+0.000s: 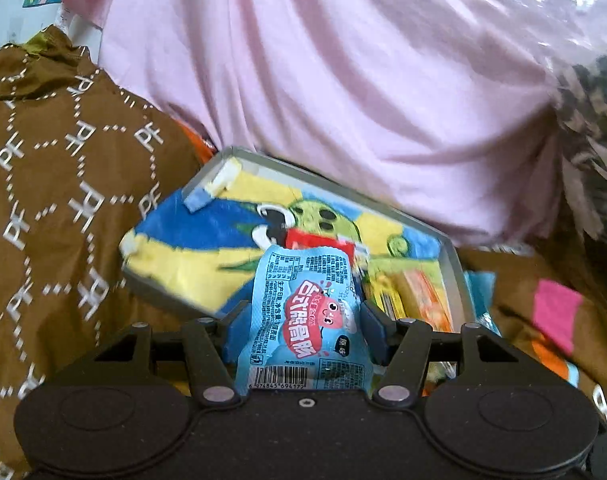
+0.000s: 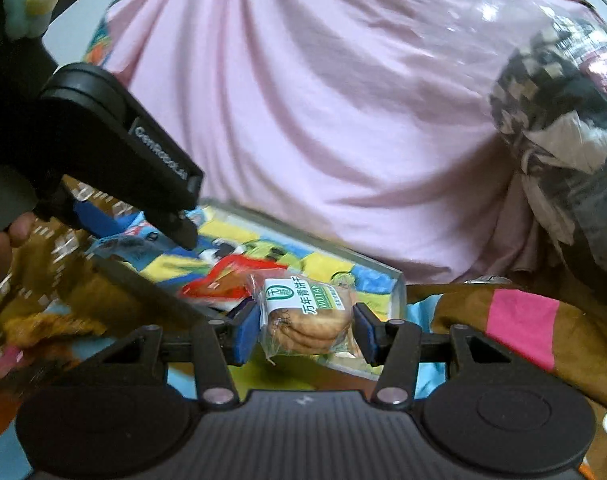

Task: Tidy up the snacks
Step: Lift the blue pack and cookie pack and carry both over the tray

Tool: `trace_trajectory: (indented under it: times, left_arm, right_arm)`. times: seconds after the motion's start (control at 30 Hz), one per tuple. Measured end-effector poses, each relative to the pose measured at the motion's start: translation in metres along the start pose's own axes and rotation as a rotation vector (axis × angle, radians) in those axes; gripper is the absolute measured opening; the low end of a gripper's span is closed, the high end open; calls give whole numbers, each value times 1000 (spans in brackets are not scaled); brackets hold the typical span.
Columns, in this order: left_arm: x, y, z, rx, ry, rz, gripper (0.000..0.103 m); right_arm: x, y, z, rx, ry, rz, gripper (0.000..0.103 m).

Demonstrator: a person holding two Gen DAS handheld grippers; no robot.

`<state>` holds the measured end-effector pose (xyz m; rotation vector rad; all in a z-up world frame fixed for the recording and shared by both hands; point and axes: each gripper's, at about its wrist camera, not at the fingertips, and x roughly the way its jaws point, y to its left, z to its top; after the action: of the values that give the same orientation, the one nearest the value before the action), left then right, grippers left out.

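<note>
Left wrist view: left gripper jaws pinch a blue sausage packet above the cartoon-lined tray, apparently for sorting. Right gripper jaws pinch a biscuit pack over that tray.

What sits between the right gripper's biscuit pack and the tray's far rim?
In the right wrist view, a red wrapper lies on the tray's cartoon liner between the biscuit pack, held in the right gripper, and the tray rim.
</note>
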<state>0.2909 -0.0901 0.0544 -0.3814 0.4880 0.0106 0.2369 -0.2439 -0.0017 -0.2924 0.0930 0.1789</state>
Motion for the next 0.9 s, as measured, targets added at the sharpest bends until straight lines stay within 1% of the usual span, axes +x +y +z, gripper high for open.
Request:
trace_trajectory:
  times: [0.13, 0.27, 0.43, 0.53, 0.67, 0.9]
  left_arm:
    - [28, -1, 14, -43, 15, 23, 61]
    - [54, 1, 22, -68, 27, 49, 61]
    - [80, 5, 26, -30, 19, 94, 61]
    - [93, 10, 24, -11, 30, 114, 61]
    - [105, 16, 18, -3, 49, 129, 61]
    - [113, 24, 9, 4, 66, 149, 62]
  right_arm:
    - [22, -9, 1, 41, -21, -4, 55]
    - [41, -8, -1, 54, -27, 13, 55]
    - [59, 7, -7, 43, -30, 59, 55]
    - [71, 13, -12, 52, -7, 86, 55]
    - [79, 15, -19, 66, 20, 100, 56]
    - [80, 15, -19, 71, 24, 109, 64]
